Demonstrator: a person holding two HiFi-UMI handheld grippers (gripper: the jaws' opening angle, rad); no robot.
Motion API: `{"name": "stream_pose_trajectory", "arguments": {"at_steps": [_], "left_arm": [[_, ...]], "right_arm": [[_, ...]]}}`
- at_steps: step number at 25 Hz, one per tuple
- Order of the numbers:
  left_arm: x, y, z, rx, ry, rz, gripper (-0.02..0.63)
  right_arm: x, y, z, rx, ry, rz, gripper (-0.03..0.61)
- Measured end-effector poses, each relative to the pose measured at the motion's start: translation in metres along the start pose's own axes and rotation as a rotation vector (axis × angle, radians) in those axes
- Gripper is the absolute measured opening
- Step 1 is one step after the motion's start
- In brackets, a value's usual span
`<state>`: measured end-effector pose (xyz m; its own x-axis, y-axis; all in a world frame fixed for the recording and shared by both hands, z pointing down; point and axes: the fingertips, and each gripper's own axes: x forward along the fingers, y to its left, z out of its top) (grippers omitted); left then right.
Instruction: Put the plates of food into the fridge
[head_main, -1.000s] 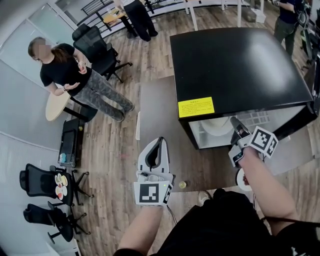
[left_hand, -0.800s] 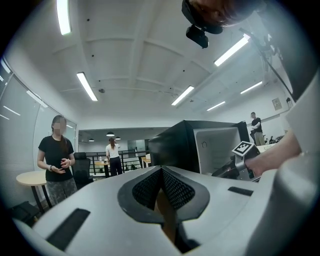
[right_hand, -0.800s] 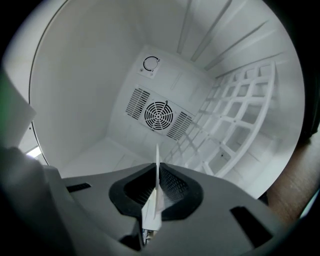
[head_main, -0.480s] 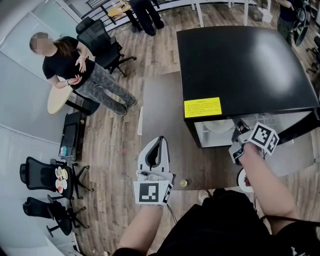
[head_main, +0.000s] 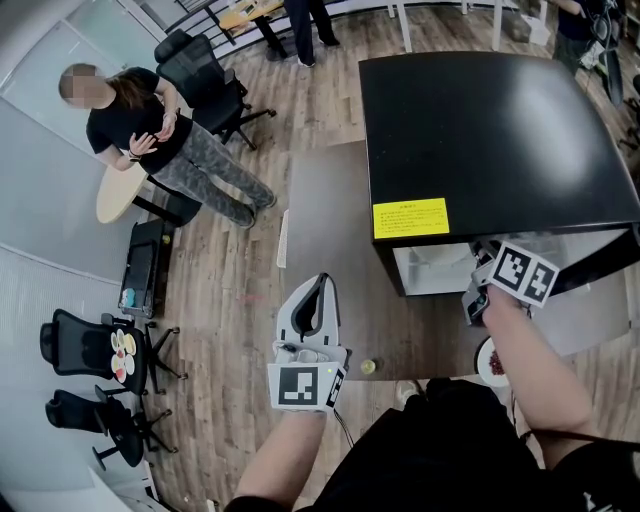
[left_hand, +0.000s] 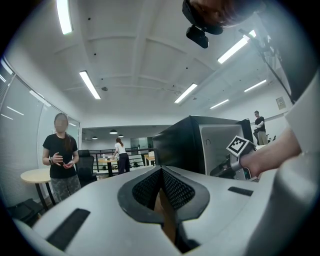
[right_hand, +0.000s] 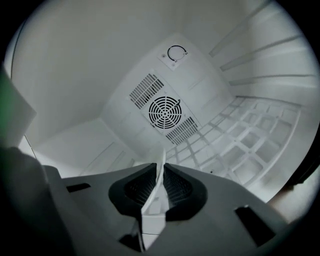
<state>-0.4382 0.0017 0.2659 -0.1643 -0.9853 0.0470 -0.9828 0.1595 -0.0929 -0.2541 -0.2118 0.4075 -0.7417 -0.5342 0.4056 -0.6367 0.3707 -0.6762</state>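
The black mini fridge (head_main: 480, 120) stands on the table with its front open toward me. My right gripper (head_main: 480, 262) reaches into the opening, rolled to one side. In the right gripper view its jaws (right_hand: 162, 167) are shut on a thin white strip, a white plate (right_hand: 161, 159) seen edge-on, with the back-wall fan and a wire shelf (right_hand: 250, 145) beyond. A second plate with food (head_main: 490, 362) lies near the table edge, partly hidden under my right forearm. My left gripper (head_main: 319, 285) (left_hand: 161, 172) is held level over the table, shut and empty.
The fridge door (head_main: 590, 300) hangs open at the right. A small yellow-green object (head_main: 367, 367) sits on the dark table (head_main: 320, 220) near my left gripper. A person (head_main: 130, 120) stands at the left by a round table (head_main: 112, 205) and office chairs (head_main: 205, 75).
My right gripper has shifted slightly left, deeper into the fridge opening, and rolled. The left gripper has stayed in place. The standing person has moved their arms.
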Motion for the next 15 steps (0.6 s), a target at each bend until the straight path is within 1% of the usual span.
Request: {"name": "stream_pose_trajectory", "arguments": {"at_steps": [6,11,15], "left_arm": [[0.005,-0.009,-0.001,0.001,0.01,-0.003,0.003],[0.002,-0.006,-0.001,0.002,0.007,0.0,0.003],[0.001,-0.01,-0.002,0.002,0.004,-0.001,0.003]], "right_arm": [[0.004,-0.011,0.001,-0.2,0.041,-0.068,0.041],[0.009,-0.006,-0.004,-0.364,0.048,-0.083,0.061],[0.011,-0.011,-0.008,-0.423,0.078,-0.098,0.077]]}}
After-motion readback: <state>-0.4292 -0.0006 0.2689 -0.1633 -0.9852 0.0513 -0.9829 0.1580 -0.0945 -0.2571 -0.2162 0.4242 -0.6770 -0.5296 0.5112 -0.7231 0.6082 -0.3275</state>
